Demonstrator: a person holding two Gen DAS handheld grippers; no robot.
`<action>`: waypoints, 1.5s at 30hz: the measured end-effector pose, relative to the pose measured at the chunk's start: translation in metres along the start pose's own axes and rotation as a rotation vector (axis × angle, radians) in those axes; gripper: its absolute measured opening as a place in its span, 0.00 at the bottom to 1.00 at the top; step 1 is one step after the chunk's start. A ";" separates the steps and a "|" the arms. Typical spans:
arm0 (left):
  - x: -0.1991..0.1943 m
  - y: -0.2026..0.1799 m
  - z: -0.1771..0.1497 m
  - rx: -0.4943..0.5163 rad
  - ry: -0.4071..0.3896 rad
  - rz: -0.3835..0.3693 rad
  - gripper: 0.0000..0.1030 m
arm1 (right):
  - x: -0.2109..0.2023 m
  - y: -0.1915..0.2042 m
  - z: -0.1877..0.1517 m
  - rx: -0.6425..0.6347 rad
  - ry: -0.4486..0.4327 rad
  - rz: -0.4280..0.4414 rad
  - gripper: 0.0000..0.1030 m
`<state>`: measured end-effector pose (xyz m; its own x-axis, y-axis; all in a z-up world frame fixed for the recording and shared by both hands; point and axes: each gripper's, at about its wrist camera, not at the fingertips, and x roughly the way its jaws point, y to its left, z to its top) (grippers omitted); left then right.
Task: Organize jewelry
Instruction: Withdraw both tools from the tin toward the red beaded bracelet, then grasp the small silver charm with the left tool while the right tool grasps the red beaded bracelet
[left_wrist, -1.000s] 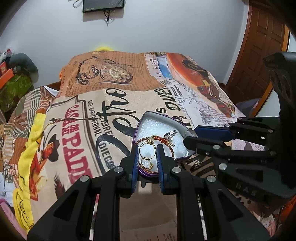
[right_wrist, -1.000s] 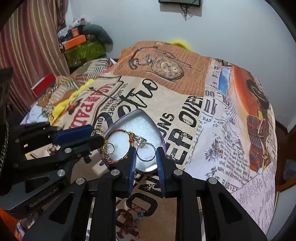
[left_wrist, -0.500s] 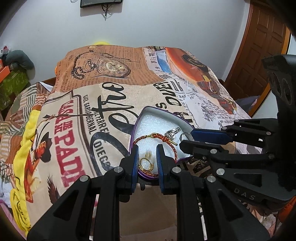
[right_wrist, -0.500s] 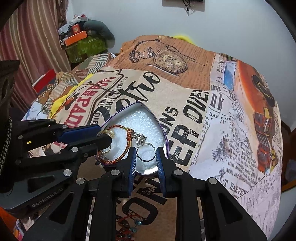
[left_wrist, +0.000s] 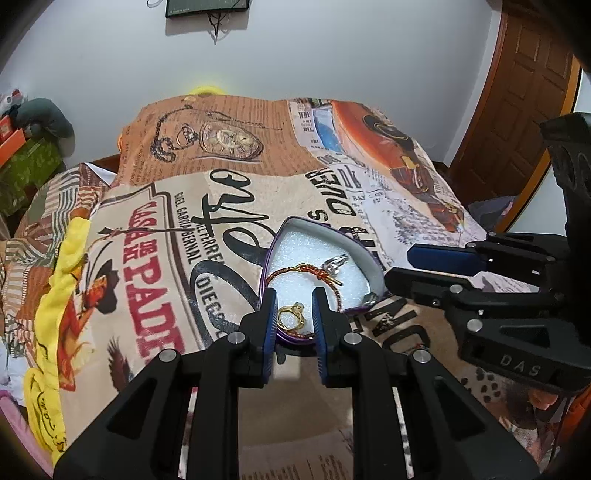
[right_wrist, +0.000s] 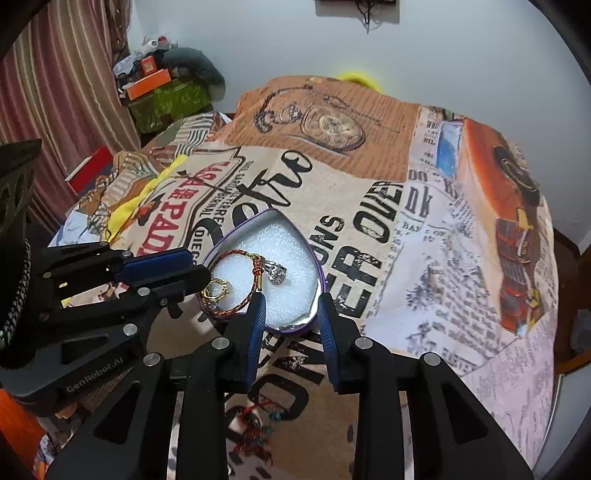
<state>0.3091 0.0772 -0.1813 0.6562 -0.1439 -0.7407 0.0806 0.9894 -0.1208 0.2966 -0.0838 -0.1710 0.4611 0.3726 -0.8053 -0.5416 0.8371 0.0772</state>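
Observation:
A purple heart-shaped tin (left_wrist: 364, 254) (right_wrist: 319, 275) with a white foam lining sits on the printed bedspread. In it lie a red-and-gold cord bracelet (left_wrist: 295, 268) (right_wrist: 236, 310), a silver ring (left_wrist: 334, 263) (right_wrist: 276, 274) and a gold ring (left_wrist: 290, 317) (right_wrist: 216, 290). My left gripper (left_wrist: 294, 306) is open at the tin's near rim, its fingers either side of the gold ring without touching it. My right gripper (right_wrist: 291, 310) is open over the tin's near right rim and holds nothing.
A red and teal beaded bracelet (right_wrist: 256, 424) lies on the bedspread (left_wrist: 155, 236) (right_wrist: 424, 236) below the right gripper. Boxes and a grey cushion (right_wrist: 173, 85) are stacked at the far left. A wooden door (left_wrist: 517, 92) stands at the right.
The gold ring has left the left gripper's fingers and now lies in the tin. The silver ring has dropped from the right gripper onto the foam. Both grippers have opened wider and drawn back slightly.

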 end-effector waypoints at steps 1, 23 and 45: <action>-0.003 -0.001 0.000 0.001 -0.002 0.000 0.17 | -0.003 0.000 0.000 0.001 -0.004 -0.002 0.25; -0.042 -0.061 -0.044 0.075 0.057 -0.067 0.18 | -0.075 -0.005 -0.043 0.058 -0.063 -0.057 0.26; -0.009 -0.100 -0.083 0.114 0.122 -0.086 0.18 | -0.075 -0.022 -0.089 0.123 -0.038 -0.059 0.37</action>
<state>0.2332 -0.0222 -0.2176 0.5484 -0.2223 -0.8061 0.2211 0.9682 -0.1166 0.2113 -0.1662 -0.1643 0.5176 0.3341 -0.7877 -0.4236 0.8999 0.1033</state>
